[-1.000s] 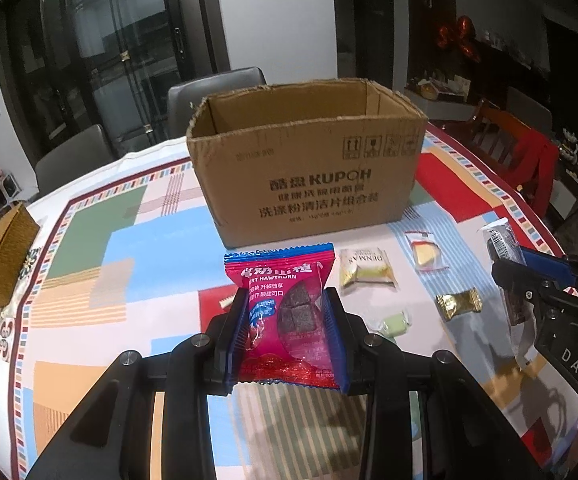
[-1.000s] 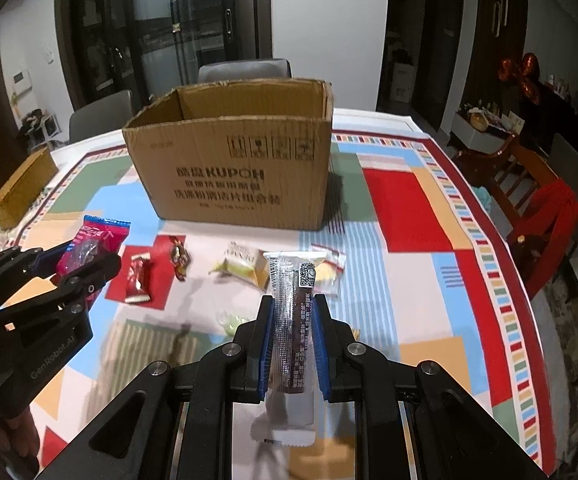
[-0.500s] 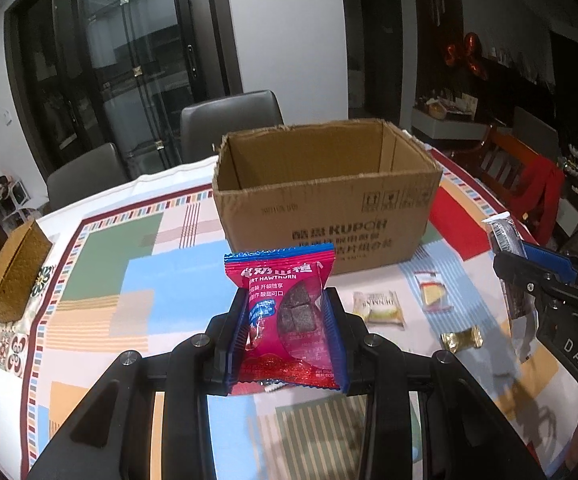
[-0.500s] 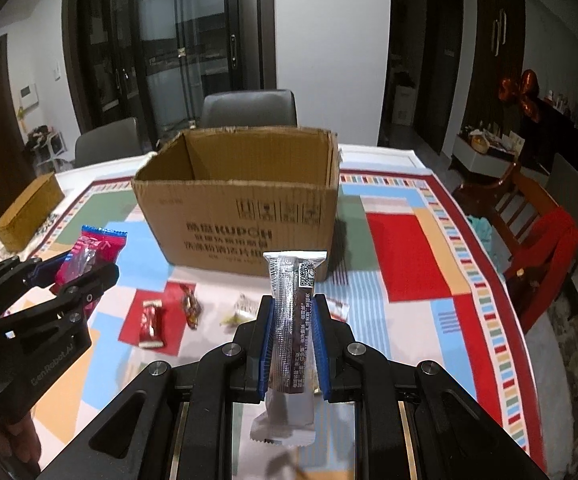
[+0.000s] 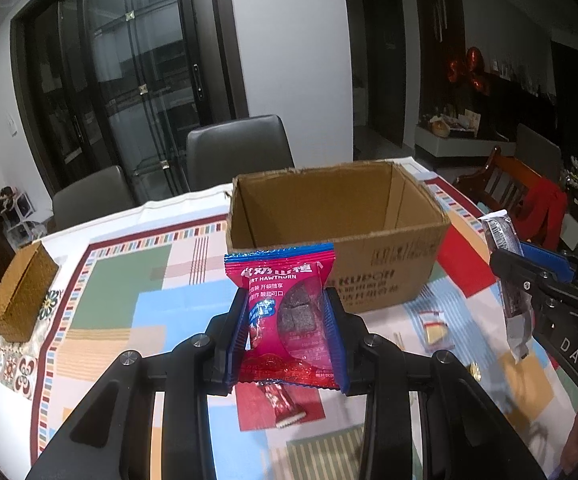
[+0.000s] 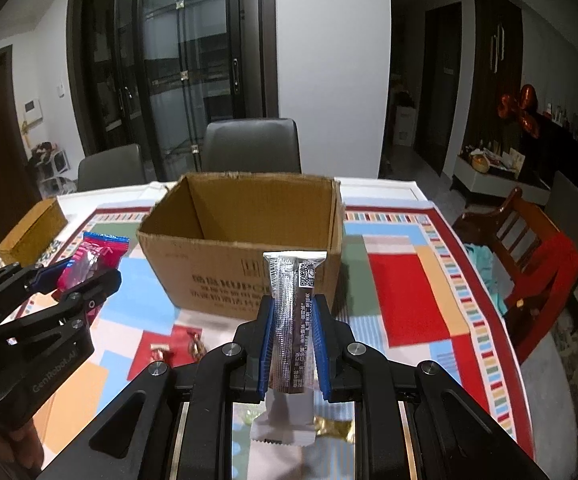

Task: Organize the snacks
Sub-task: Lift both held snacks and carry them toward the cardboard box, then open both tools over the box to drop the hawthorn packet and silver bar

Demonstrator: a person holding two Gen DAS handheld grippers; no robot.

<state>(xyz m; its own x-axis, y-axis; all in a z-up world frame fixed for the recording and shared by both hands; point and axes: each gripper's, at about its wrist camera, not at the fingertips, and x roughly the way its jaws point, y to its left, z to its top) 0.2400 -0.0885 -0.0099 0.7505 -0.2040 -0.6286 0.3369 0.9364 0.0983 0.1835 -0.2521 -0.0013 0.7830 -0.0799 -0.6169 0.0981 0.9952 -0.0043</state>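
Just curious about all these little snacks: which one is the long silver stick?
The silver bar, upright in the right gripper. The left gripper holds a square red hawthorn packet.

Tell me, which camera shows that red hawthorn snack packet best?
The left wrist view. There the red hawthorn snack packet faces the lens, its print readable, clamped in the left tongs. The right wrist view shows the packet only small and side-on at the left, partly hidden by those tongs.

Both wrist views look forward-down along jaws, near; share cardboard box (image 5: 337, 236) (open top).
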